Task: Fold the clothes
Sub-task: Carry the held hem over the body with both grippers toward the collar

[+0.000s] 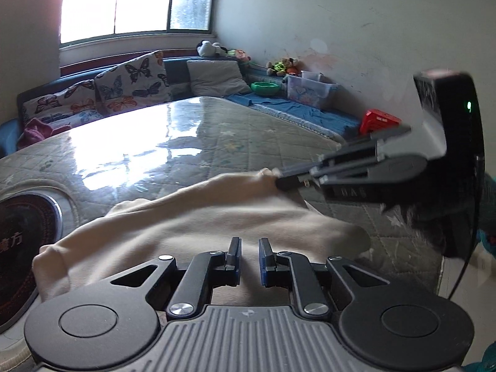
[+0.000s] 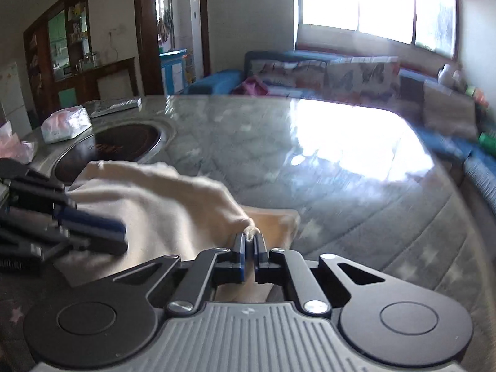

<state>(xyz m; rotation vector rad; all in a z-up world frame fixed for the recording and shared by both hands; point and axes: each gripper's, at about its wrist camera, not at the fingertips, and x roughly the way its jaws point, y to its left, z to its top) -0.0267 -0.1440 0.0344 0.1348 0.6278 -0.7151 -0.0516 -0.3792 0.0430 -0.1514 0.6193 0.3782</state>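
Two grippers are working one cream garment (image 1: pixel 198 217), which is lying bunched at the lower centre of both views on the glass-topped desk (image 1: pixel 173 142), beside the round dark inset (image 1: pixel 24 235) at the left edge of the left wrist view.

The right gripper (image 2: pixel 249 243) is pinching a gathered edge of the cloth; its jaws are standing nearly together with a fold of fabric showing between them. In the left wrist view it is entering from the right edge, and the cloth is rising toward it in a ridge.

The left gripper (image 1: pixel 249 251) is hovering over the near part of the garment; its jaws are standing a little apart, holding nothing that shows.

Judgement: a fold or a straightening pull is proceeding, and the pictures are not settling which. For a clean result:
- Be keeping the pinch firm, since so little fabric is caught.
- Be moving the held edge low and level, so the layers are not dragging across the slick glass.
- Be pinning the resting cloth with the left gripper.
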